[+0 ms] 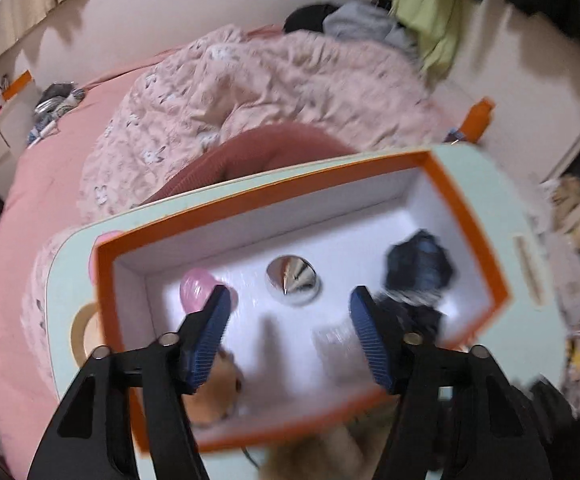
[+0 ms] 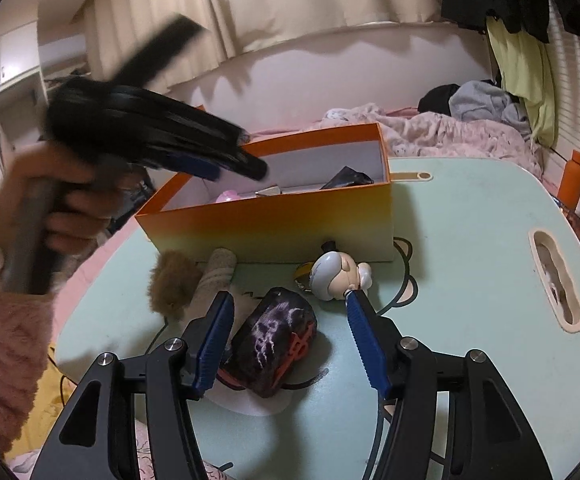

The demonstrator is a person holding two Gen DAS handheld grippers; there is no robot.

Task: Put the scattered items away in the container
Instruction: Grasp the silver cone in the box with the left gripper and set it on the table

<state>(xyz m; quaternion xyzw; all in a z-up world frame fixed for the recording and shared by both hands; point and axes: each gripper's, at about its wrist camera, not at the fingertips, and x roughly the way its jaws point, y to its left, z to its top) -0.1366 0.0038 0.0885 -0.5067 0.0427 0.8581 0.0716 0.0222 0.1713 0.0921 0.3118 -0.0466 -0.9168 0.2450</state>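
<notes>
Left gripper (image 1: 286, 304): jaws half open, empty, above box (image 1: 466, 216), lower centre.
Right gripper (image 2: 288, 312): jaws half open astride pouch (image 2: 274, 340), not gripping.

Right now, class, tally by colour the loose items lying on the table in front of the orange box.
Brown: 1, fluffy toy
Grey: 1, knitted piece
Dark purple: 1, pouch
White: 1, figurine
Total: 4
A yellow bit behind the figurine is too hidden to count.
</notes>
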